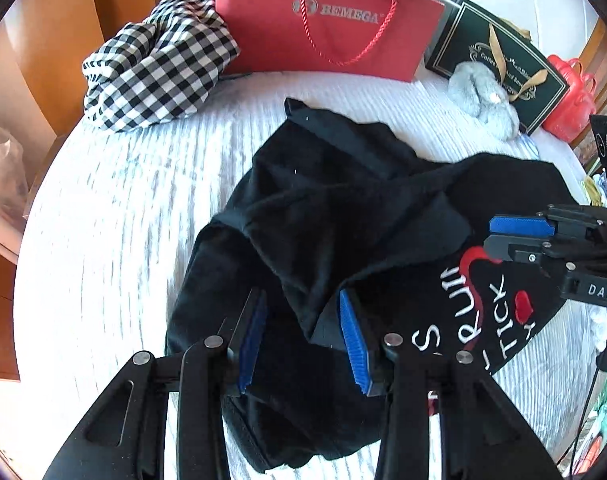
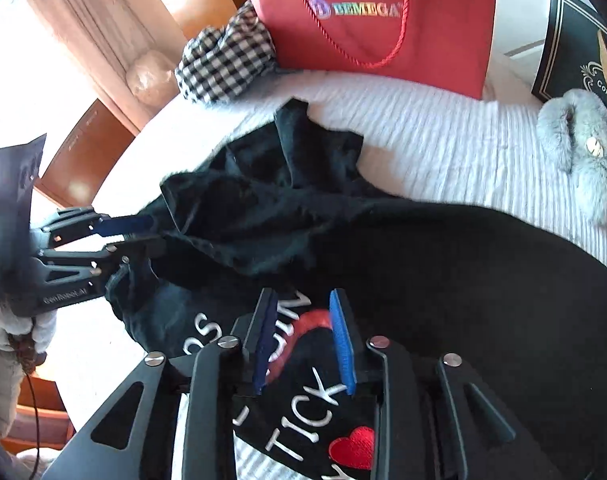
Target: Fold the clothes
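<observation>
Black garment (image 1: 343, 216) lies crumpled on the white ribbed bed cover (image 1: 123, 208). Its white lettering and red heart print are partly folded under and unreadable in full. Fabric is soft, matte, heavily creased.

Left gripper (image 1: 303, 340) stands partly open above the cloth, blue ridged pads clear of it, holding nothing. Right gripper (image 2: 303, 340) is likewise partly open over the print, nothing clamped.

Behind: checked cloth (image 1: 159, 64) bunched, glossy red paper bag (image 1: 323, 20) with cord handle, dark gift box (image 1: 499, 60) cut off at the frame edge, grey fluffy item (image 1: 483, 100).
</observation>
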Available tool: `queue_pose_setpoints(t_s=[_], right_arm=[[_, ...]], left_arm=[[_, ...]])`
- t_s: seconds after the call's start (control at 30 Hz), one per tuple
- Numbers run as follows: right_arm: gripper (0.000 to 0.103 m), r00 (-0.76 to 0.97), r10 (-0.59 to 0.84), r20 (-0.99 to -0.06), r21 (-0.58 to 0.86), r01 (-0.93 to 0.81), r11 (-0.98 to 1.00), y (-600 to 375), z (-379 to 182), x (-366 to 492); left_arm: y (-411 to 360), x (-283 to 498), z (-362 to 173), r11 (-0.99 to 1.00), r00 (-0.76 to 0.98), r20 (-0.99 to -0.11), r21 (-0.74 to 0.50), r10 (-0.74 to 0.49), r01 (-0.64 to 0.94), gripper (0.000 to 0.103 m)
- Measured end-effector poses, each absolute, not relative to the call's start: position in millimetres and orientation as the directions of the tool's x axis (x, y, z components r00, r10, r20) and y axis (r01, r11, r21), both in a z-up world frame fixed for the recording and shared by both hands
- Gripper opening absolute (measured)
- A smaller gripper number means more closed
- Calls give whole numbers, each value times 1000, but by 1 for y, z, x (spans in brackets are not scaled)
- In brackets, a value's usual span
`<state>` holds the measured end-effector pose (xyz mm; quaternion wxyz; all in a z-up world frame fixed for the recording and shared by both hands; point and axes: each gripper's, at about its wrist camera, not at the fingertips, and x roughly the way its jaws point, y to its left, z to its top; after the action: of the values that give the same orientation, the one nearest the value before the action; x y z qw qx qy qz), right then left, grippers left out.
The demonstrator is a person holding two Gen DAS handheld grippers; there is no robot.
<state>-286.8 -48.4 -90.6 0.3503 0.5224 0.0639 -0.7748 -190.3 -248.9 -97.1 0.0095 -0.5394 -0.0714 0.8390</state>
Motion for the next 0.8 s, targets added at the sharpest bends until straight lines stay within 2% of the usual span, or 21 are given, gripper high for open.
queue_pose_setpoints(t_s=[0.17,0.27,0.43,0.5,0.63,0.67,0.73,0.8], right_arm=[[34,-271,-553,-788,309,603,-735,-76,-73,-296],[34,-267,-524,-809,289,596,-749,-93,-80,-305],[34,-183,-519,-835,338,574,-746,-103,-109,-316],[32,-168,-438,-883,281,560,-779,-97,-124,-317],[33,-175,-482,-859,321,549,-771,-78,-111,-322],[35,-207,-494,-844,315,554,-771,-75,-102,-326],[38,-255,-506,-824,312,541,-781,-71,-88,-339],[47,-271,-514,-814,324,522,-789,-72,-83,-355]], left_arm=[[-243,-196,-76,-974,-478,-860,-223,181,31,38],[-241,-203,-74,-976,-483,-858,-216,176,29,39],[-239,-226,-113,-988,-408,-906,-148,115,50,39],[-239,-225,-121,-993,-407,-909,-114,87,43,38],[-252,-233,-105,-985,-411,-902,-164,133,42,38],[-254,-238,-98,-985,-431,-892,-167,135,35,39],[-258,-252,-88,-988,-465,-876,-153,129,14,50],[-259,-275,-91,-988,-466,-873,-151,142,-17,53]])
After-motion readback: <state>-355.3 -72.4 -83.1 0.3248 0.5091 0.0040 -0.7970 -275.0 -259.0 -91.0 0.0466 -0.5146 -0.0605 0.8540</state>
